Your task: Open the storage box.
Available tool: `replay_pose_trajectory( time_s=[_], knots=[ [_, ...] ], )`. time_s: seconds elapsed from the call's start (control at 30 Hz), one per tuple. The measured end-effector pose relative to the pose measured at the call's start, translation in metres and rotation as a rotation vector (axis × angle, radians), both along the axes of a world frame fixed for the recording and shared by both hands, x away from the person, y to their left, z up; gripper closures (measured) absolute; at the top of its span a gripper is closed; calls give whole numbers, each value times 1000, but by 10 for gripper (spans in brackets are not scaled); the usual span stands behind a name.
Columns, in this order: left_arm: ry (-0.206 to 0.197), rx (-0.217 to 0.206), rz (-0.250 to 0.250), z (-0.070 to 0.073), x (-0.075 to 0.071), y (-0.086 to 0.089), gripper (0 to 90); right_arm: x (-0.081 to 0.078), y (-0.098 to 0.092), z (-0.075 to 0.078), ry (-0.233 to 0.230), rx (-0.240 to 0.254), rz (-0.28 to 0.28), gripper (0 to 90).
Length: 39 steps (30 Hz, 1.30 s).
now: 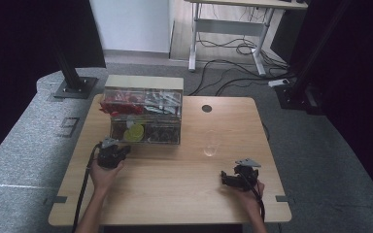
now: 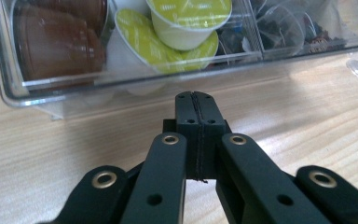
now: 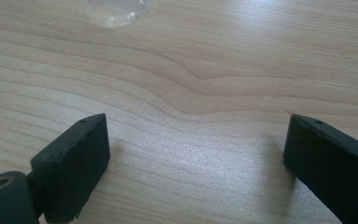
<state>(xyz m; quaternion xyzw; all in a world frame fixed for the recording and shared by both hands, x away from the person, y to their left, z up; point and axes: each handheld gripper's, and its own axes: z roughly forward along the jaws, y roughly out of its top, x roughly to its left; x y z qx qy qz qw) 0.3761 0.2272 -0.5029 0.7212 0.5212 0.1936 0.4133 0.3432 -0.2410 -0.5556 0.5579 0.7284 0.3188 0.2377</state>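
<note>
A clear plastic organiser box (image 1: 143, 116) stands at the back left of the wooden table (image 1: 175, 184). Its front compartments hold brown capsules (image 2: 56, 46) and green-lidded capsules (image 2: 186, 18); red packets (image 1: 121, 104) fill the upper left. My left gripper (image 1: 111, 153) rests just in front of the box, its jaws pressed together with nothing between them, tips (image 2: 196, 100) a short way from the box wall. My right gripper (image 1: 233, 178) lies near the table's front right, wide open, with bare wood between its pads (image 3: 74, 158). A clear glass (image 1: 211, 145) stands mid-table, its base (image 3: 116, 9) ahead of the right gripper.
A round cable hole (image 1: 207, 108) is in the tabletop behind the glass. Black stand posts (image 1: 70, 68) rise at the back left and right. A desk frame and loose cables (image 1: 238, 48) sit on the floor beyond the table.
</note>
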Motion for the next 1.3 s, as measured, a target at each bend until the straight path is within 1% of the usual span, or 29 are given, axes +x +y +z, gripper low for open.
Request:
replay_pose_trajectory(
  time_s=[0.03,0.2,0.43,0.47,0.5,0.73,0.93,1.03,1.1,1.3],
  knots=[
    [-1,-4,2,0,0,0,900,0,0,0,0,0,-1,77],
    [5,6,8,-3,3,-2,900,0,0,0,-1,0,-2,78],
    [-8,-5,24,-3,3,1,900,0,0,0,-1,0,-2,78],
    [-8,-11,27,-2,4,2,900,0,0,0,-1,0,-2,78],
    [0,-12,25,-2,5,2,900,0,0,0,-1,1,-2,79],
    [4,0,28,-1,5,2,900,0,0,0,-2,1,-3,81],
    [0,-5,27,1,3,0,900,0,0,0,-2,1,-3,82],
    [-24,-9,34,3,2,0,900,0,0,0,-2,1,-3,83],
    [-29,-6,36,4,2,1,900,0,0,0,-2,1,-3,83],
    [-22,-6,40,2,2,3,900,0,0,0,-3,0,-3,83]
  ],
)
